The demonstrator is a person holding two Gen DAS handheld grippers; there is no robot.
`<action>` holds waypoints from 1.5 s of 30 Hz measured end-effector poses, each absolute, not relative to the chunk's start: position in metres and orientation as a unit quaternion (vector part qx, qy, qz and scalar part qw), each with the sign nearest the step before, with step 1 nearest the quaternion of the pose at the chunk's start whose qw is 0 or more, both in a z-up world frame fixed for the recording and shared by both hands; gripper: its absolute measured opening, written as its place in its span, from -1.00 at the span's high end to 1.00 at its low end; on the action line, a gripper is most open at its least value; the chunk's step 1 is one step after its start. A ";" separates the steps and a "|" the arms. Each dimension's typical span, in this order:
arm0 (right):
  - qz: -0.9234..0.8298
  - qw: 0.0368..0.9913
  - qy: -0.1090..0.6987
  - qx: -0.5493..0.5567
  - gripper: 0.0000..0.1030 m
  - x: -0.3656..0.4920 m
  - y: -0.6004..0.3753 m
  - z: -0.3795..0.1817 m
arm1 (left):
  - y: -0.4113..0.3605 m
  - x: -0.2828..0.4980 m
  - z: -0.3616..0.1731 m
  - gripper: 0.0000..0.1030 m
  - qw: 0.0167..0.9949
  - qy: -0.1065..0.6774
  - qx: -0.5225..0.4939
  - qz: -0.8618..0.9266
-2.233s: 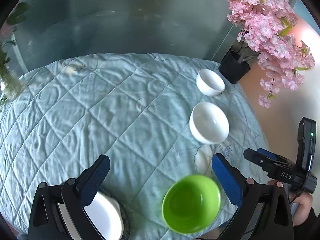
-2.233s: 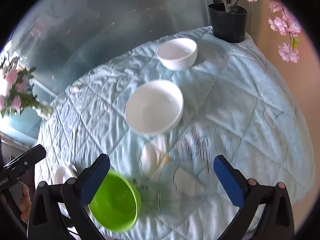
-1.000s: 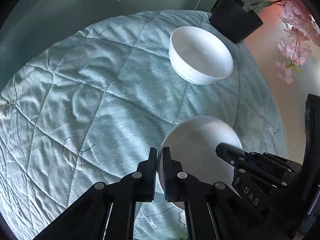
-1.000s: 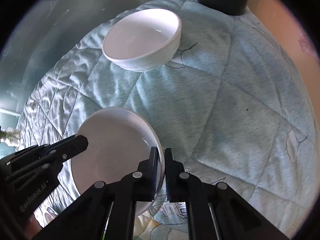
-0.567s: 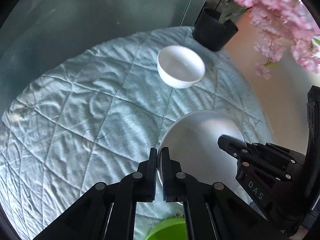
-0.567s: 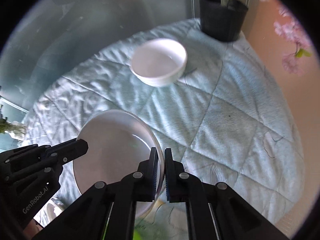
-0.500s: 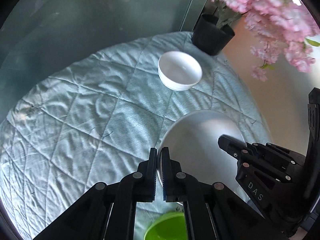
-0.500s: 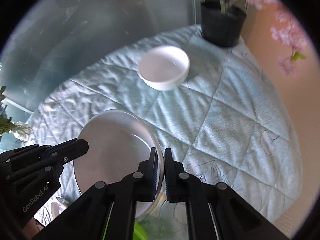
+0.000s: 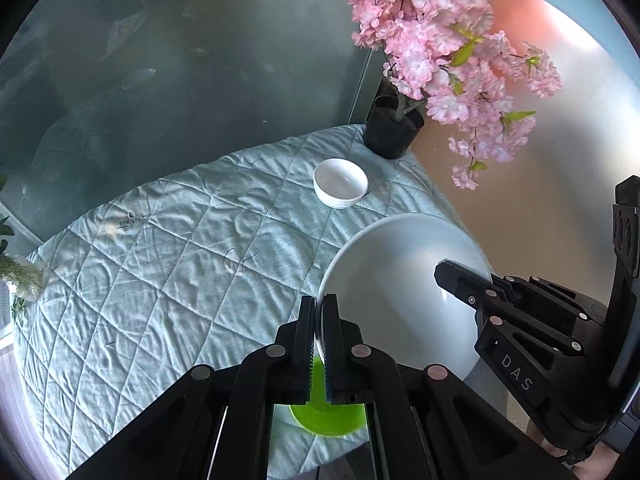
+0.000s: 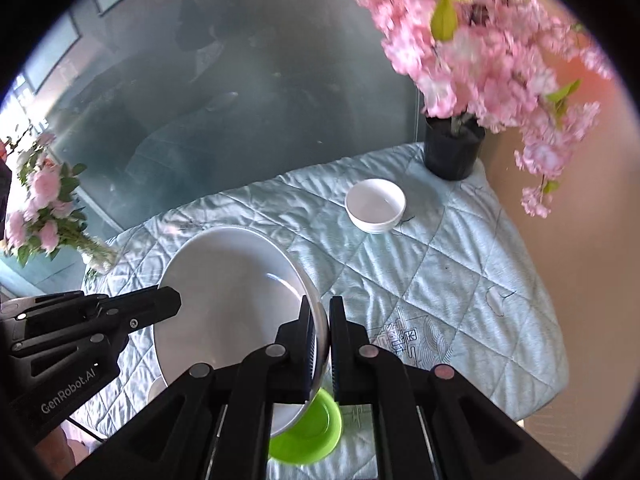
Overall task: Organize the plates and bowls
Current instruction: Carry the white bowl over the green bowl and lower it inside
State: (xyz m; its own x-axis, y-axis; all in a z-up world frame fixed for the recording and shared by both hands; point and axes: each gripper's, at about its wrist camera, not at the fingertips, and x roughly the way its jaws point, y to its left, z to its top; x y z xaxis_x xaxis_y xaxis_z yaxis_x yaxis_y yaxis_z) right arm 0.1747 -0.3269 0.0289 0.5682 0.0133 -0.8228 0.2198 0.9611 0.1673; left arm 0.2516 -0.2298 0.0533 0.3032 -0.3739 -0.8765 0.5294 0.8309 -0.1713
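Left wrist view: both grippers (left (image 9: 319, 305), right (image 10: 321, 309)) clamped on large white bowl (image 9: 400, 292), now higher above green bowl (image 9: 328, 420)

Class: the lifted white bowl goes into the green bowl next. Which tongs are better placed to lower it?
Neither alone: left tongs and right tongs each clamp opposite rims of the white bowl, above the green bowl.

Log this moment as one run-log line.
left gripper: shut on large white bowl | right gripper: shut on opposite rim | bowl: above green bowl

Bright daylight, fisheye-warped edges, blossoms (image 10: 480, 40) motion-blurred.
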 end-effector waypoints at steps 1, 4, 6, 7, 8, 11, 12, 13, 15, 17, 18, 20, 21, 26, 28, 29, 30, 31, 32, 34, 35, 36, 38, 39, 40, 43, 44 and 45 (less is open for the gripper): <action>-0.056 0.877 0.461 0.125 0.88 0.169 -0.324 0.032 | -0.226 0.246 0.058 0.99 0.804 0.520 0.072 -0.280; -0.049 0.877 0.460 0.127 0.88 0.156 -0.315 0.039 | -0.214 0.229 0.066 0.99 0.806 0.518 0.069 -0.277; -0.043 0.877 0.461 0.126 0.88 0.149 -0.310 0.041 | -0.203 0.214 0.071 1.00 0.808 0.522 0.059 -0.268; -0.037 0.878 0.461 0.123 0.88 0.144 -0.306 0.042 | -0.198 0.206 0.073 1.00 0.810 0.522 0.057 -0.263; -0.033 0.878 0.462 0.121 0.88 0.140 -0.302 0.043 | -0.192 0.199 0.075 1.00 0.814 0.518 0.057 -0.257; -0.011 0.878 0.466 0.110 0.88 0.129 -0.287 0.040 | -0.172 0.183 0.071 1.00 0.816 0.524 0.039 -0.242; -0.005 0.876 0.470 0.107 0.88 0.127 -0.283 0.038 | -0.165 0.179 0.067 1.00 0.815 0.528 0.033 -0.237; 0.004 0.874 0.474 0.103 0.88 0.125 -0.277 0.035 | -0.158 0.174 0.062 1.00 0.813 0.533 0.026 -0.232; 0.013 0.872 0.480 0.096 0.88 0.121 -0.269 0.031 | -0.145 0.166 0.051 1.00 0.811 0.540 0.016 -0.225; 0.024 0.868 0.488 0.090 0.87 0.119 -0.261 0.024 | -0.134 0.159 0.039 1.00 0.809 0.547 0.008 -0.217; 0.028 0.865 0.492 0.090 0.87 0.118 -0.258 0.020 | -0.128 0.156 0.032 1.00 0.806 0.552 0.001 -0.212; 0.036 0.859 0.502 0.089 0.87 0.117 -0.251 0.008 | -0.119 0.151 0.020 1.00 0.805 0.557 -0.011 -0.204; 0.039 0.856 0.507 0.089 0.87 0.117 -0.248 0.002 | -0.115 0.148 0.011 1.00 0.802 0.564 -0.017 -0.198; 0.047 0.838 0.537 0.083 0.87 0.115 -0.240 -0.033 | -0.110 0.145 -0.032 1.00 0.780 0.595 -0.029 -0.189; 0.045 0.832 0.547 0.083 0.87 0.115 -0.242 -0.045 | -0.113 0.145 -0.045 1.00 0.775 0.603 -0.027 -0.188; 0.043 0.830 0.550 0.083 0.87 0.115 -0.242 -0.050 | -0.116 0.145 -0.051 1.00 0.772 0.606 -0.027 -0.188; 0.040 0.828 0.554 0.083 0.87 0.114 -0.244 -0.054 | -0.119 0.146 -0.056 1.00 0.770 0.609 -0.024 -0.190; 0.037 0.826 0.557 0.083 0.87 0.114 -0.247 -0.058 | -0.122 0.148 -0.061 1.00 0.768 0.611 -0.022 -0.192; 0.034 0.824 0.559 0.084 0.87 0.114 -0.249 -0.061 | -0.126 0.148 -0.068 1.00 0.764 0.615 -0.020 -0.195; 0.027 0.819 0.566 0.087 0.87 0.114 -0.256 -0.070 | -0.133 0.152 -0.077 1.00 0.757 0.622 -0.020 -0.198; 0.026 0.817 0.569 0.088 0.87 0.114 -0.258 -0.073 | -0.137 0.154 -0.083 1.00 0.754 0.625 -0.018 -0.199; 0.023 0.815 0.571 0.089 0.87 0.115 -0.261 -0.077 | -0.141 0.156 -0.089 1.00 0.751 0.629 -0.016 -0.200; 0.016 0.811 0.578 0.089 0.87 0.117 -0.266 -0.086 | -0.149 0.161 -0.099 1.00 0.746 0.634 -0.015 -0.201; 0.012 0.810 0.580 0.088 0.86 0.119 -0.268 -0.091 | -0.153 0.164 -0.104 1.00 0.744 0.637 -0.014 -0.202; 0.007 0.809 0.582 0.088 0.86 0.121 -0.270 -0.095 | -0.156 0.167 -0.109 1.00 0.743 0.638 -0.014 -0.202; -0.002 0.805 0.587 0.090 0.85 0.126 -0.276 -0.107 | -0.165 0.175 -0.124 1.00 0.738 0.645 -0.014 -0.200; -0.006 0.803 0.589 0.092 0.85 0.128 -0.279 -0.112 | -0.167 0.178 -0.129 1.00 0.735 0.647 -0.013 -0.201; -0.009 0.801 0.591 0.093 0.85 0.130 -0.280 -0.116 | -0.169 0.181 -0.133 1.00 0.733 0.650 -0.013 -0.200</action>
